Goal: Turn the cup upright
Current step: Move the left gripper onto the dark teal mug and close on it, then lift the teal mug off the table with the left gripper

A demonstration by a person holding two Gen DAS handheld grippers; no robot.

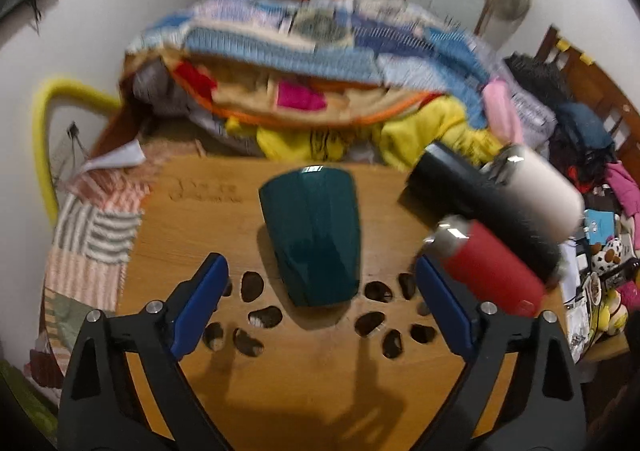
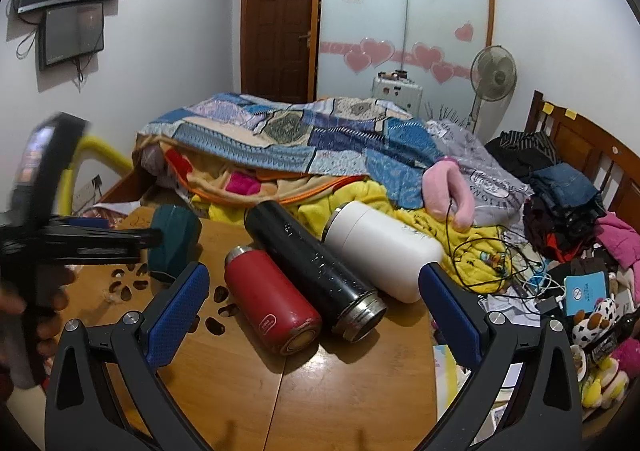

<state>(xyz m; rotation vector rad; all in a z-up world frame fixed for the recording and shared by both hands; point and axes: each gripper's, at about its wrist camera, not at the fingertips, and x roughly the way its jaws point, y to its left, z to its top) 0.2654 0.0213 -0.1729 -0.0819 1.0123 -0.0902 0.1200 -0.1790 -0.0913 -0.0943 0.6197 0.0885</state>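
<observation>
A faceted dark teal cup (image 1: 312, 231) stands on the wooden table (image 1: 304, 391), and no opening shows at its top end. My left gripper (image 1: 320, 259) is open, pointing steeply down, with the cup's lower part between its blue pads (image 1: 204, 299); neither pad touches it. The right wrist view shows the cup (image 2: 174, 243) at far left, with the left gripper's blurred black fingers (image 2: 100, 241) reaching it and a hand (image 2: 48, 303) behind. My right gripper (image 2: 314, 267) is open and holds nothing, hovering over the bottles to the cup's right.
Three bottles lie on their sides right of the cup: red (image 2: 272, 307), black (image 2: 312, 267) and white (image 2: 380, 251). Oval cutouts (image 1: 256, 317) pierce the table around the cup. A bed heaped with blankets (image 2: 280, 147) lies behind, with cables and clutter (image 2: 560, 291) at right.
</observation>
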